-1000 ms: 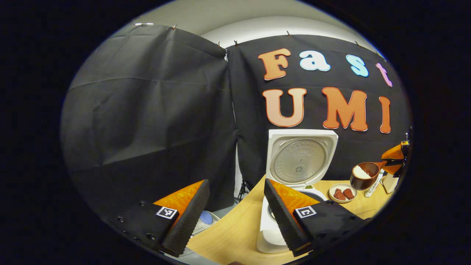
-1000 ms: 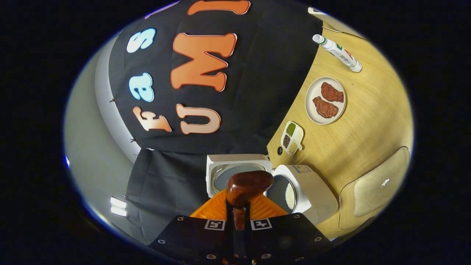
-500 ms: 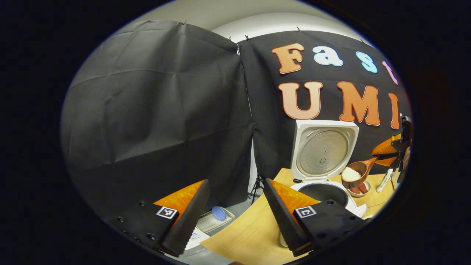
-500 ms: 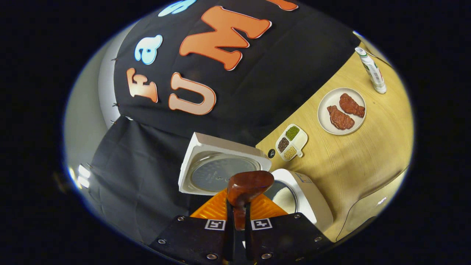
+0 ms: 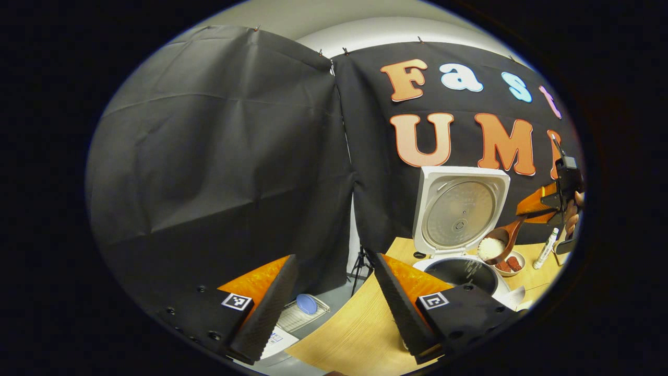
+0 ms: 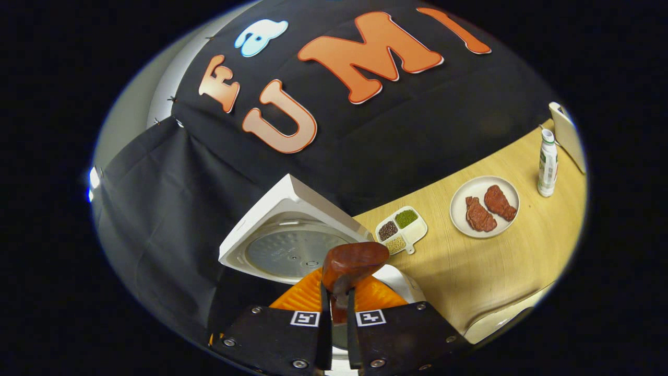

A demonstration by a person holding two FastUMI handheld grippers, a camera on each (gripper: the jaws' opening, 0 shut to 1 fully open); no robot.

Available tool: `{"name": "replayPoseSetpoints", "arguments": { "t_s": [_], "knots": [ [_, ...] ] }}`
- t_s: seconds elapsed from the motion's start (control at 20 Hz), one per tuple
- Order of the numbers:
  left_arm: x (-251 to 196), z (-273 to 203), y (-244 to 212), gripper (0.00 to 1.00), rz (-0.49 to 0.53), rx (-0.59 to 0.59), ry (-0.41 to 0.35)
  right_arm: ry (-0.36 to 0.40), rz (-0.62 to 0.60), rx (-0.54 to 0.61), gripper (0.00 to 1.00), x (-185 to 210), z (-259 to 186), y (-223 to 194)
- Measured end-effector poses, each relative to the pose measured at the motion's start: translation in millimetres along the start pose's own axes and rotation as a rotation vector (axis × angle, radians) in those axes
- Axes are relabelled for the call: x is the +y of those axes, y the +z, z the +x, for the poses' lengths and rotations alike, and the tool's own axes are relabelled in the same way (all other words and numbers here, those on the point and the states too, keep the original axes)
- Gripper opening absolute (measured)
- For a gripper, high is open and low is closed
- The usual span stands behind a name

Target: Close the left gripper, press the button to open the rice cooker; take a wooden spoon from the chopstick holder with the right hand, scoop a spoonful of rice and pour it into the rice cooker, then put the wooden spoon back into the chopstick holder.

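Right hand-held gripper (image 6: 334,313): I find it clenched on the wooden spoon (image 6: 350,263) handle, both fingers pressing. From the left gripper view, I see the spoon tipped over the rice cooker (image 5: 459,230), white rice (image 5: 490,247) at its lip and grains falling into the pot; lid upright. Left hand-held gripper (image 5: 334,300) is released, jaws wide, grasping nothing, near the worktop (image 5: 355,334) edge. A plate (image 6: 484,207) of meat lies behind the cooker.
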State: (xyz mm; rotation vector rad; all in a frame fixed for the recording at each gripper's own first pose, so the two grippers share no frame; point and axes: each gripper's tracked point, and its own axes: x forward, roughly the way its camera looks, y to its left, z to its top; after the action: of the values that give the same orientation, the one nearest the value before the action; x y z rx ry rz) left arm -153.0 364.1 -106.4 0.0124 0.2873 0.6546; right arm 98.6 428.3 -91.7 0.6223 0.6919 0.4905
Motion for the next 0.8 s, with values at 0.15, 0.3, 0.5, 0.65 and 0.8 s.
{"name": "replayPoseSetpoints", "arguments": {
  "t_s": [0.15,0.3,0.5,0.65,0.8],
  "knots": [
    [-1,12,5,0.99,-0.001,-0.003,-0.006,-0.001,-0.053,-0.025,0.11,8,-1,5],
    [-1,14,1,1.00,-0.015,0.000,-0.006,0.003,-0.075,-0.039,0.11,11,-1,8],
    [-2,14,-2,0.99,-0.033,-0.004,-0.006,0.013,-0.097,-0.048,0.11,17,-3,14],
    [-3,11,-10,1.00,-0.030,0.005,-0.006,0.022,-0.124,-0.057,0.11,21,-4,18],
    [-1,12,-11,0.99,-0.034,0.009,-0.002,0.028,-0.164,-0.075,0.11,26,-5,23]
  ]
}}
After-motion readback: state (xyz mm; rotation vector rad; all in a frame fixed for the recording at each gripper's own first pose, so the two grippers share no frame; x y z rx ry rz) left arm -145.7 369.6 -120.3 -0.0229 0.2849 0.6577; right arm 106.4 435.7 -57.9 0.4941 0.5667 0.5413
